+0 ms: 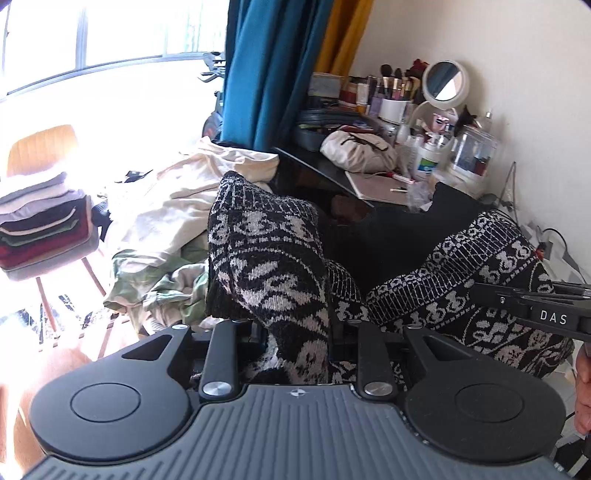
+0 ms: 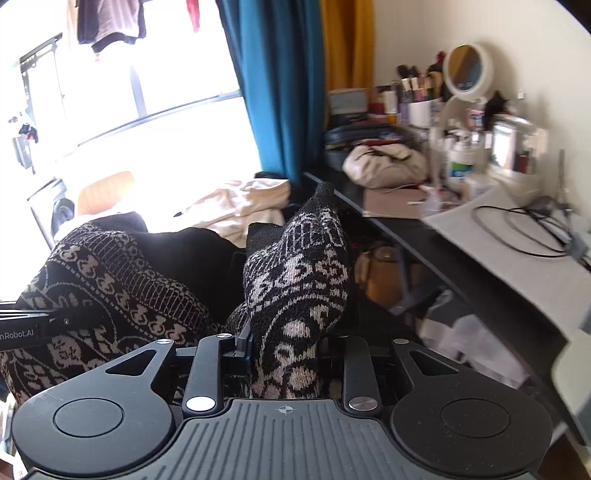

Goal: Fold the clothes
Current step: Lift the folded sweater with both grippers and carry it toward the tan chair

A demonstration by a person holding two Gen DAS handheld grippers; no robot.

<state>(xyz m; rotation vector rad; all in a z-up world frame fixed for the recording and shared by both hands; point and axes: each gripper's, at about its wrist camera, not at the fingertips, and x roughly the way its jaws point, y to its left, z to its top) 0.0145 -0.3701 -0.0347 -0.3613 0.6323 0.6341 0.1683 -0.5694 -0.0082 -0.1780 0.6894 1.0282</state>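
Left wrist view
Left gripper (image 1: pixel 295 332): clenched on a bunch of the black-and-white patterned knit sweater (image 1: pixel 266 266), which fills the gap between its fingers at 6 o'clock.
Sweater: one gathered corner stands up from the jaws toward 12 o'clock; the rest drapes across to 3 o'clock with its black inner side (image 1: pixel 373 240) showing between the two raised parts.
Right gripper (image 1: pixel 532 306): enters at 3 o'clock, side-on, lettered "DAS", lying against the sweater's patterned band; from here its grip cannot be told.
Hand (image 1: pixel 583 391): part of it shows at the 4 o'clock edge.
Cream fabric heap (image 1: pixel 184 192): rumpled, behind the sweater at 10 o'clock, with pale green patterned cloth (image 1: pixel 147 280) below it.
Stack of folded clothes (image 1: pixel 44 225): on a wooden chair (image 1: pixel 40 147) at 9 o'clock.
Teal curtain (image 1: pixel 269 66): hangs at 12 o'clock, a mustard curtain (image 1: pixel 343 33) just beside it.
Black dresser top (image 1: pixel 317 166): at 1 o'clock, crowded with cosmetics, a round white-framed mirror (image 1: pixel 445 81) and a cream bag (image 1: pixel 358 149).

Right wrist view
Right gripper (image 2: pixel 288 350): grasping another bunch of the sweater (image 2: pixel 299 280), the knit squeezed between its fingers at 6 o'clock and rising to a peak.
Sweater body: sags away toward 9 o'clock, the black lining (image 2: pixel 192 254) uppermost.
Left gripper (image 2: pixel 33 325): at 9 o'clock, side-on, against the sweater.
Round mirror (image 2: pixel 467 70): at 1 o'clock on the dresser.
White shelf (image 2: pixel 509 243): at 3 o'clock, carrying a coiled black cable (image 2: pixel 524 232).
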